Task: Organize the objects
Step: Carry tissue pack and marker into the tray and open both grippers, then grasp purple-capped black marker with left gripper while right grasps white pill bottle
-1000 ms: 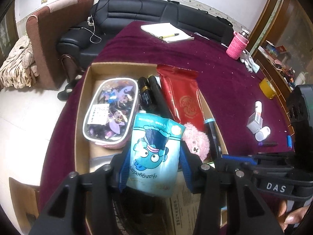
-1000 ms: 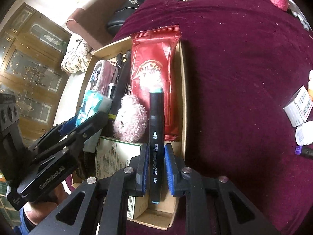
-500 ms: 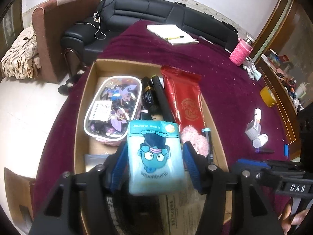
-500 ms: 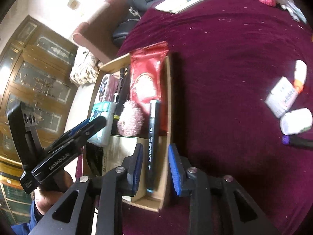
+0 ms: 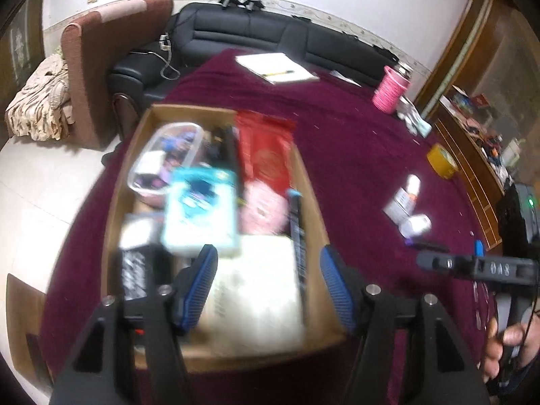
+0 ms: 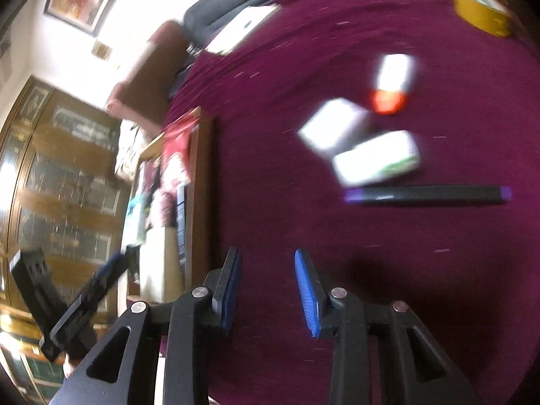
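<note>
Inside the cardboard box (image 5: 315, 202), a glossy teal pouch (image 5: 199, 216), red foil packet (image 5: 266, 155) and slim black marker (image 5: 297, 236) are seen packed tight, all motion-blurred. Left gripper (image 5: 268, 283) is held wide apart, empty, above them. Right gripper (image 6: 266, 290) is spread over bare burgundy velvet tablecloth (image 6: 337, 33), near a purple-capped marker (image 6: 428, 194).

Maroon table (image 5: 337, 155) carries cardboard box (image 5: 312, 202), marker (image 6: 427, 194), tape roll (image 5: 441, 161).
</note>
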A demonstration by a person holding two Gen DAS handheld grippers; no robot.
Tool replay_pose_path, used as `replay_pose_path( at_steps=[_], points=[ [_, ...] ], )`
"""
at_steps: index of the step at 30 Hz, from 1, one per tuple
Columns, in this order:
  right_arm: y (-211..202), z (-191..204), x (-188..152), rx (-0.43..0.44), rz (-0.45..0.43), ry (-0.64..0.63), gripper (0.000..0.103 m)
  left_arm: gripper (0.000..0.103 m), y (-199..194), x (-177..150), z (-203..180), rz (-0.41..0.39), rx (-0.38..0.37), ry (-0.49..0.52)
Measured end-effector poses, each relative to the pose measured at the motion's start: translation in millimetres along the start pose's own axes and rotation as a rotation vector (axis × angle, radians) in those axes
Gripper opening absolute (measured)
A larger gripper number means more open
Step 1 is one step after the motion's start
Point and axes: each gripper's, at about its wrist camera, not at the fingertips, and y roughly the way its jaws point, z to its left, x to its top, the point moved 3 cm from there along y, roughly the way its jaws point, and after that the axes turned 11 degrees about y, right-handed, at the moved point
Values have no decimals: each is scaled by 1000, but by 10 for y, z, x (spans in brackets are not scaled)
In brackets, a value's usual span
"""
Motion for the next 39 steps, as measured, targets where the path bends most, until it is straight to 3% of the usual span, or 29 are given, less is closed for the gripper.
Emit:
replay_pose_path(
  at_steps=[6, 16, 22, 26, 29, 39],
  points=[
    [-295, -584, 416, -51, -73, 62, 44, 63, -40, -213, -593, 38, -37, 92],
    [-127, -1043, 903, -114, -72, 41, 45, 63, -257, -495, -1069, 57, -8, 150],
    [-48, -1013, 616, -81, 1, 16, 46, 63, -326, -590, -1067, 65, 22, 94],
    [21, -864, 254, 47, 122, 13, 46, 63, -285, -605, -1128, 82, 10, 73],
    [-39, -827, 78, 110, 149, 4, 46, 63, -198, -568, -1237, 99, -11, 82],
    [-722, -1326, 21, 84, 15, 84, 48, 63, 427, -289, -1839, 210, -145, 149]
  ],
)
